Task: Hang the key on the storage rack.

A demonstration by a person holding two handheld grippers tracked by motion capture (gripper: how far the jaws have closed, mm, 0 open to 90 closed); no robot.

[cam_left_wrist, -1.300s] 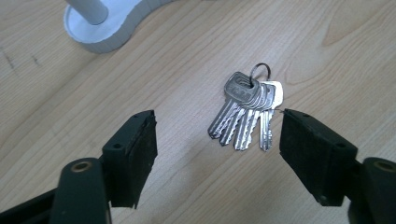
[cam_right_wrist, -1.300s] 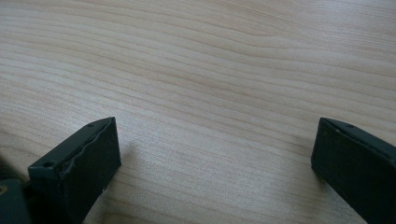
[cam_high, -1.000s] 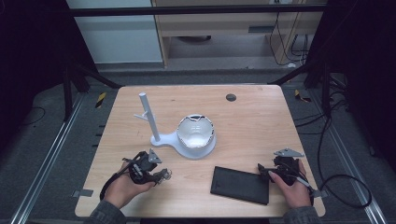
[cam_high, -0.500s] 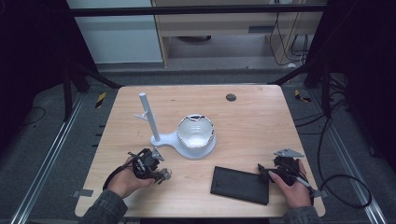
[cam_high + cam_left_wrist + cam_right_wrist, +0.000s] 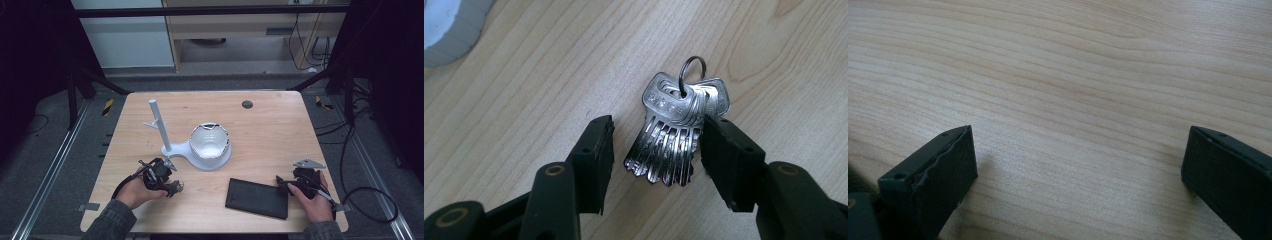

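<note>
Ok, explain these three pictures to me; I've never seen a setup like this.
A person at a wooden table holds a hand-operated two-jaw gripper in each hand. The wide picture comes from a camera above; each close-up comes from a camera riding on one gripper. The left gripper is open around a bunch of keys lying on the wood; one jaw appears to touch them. The right gripper is open over bare wood. Also on the table: a white stand with a post, a white bowl, and a flat black pad.
</note>
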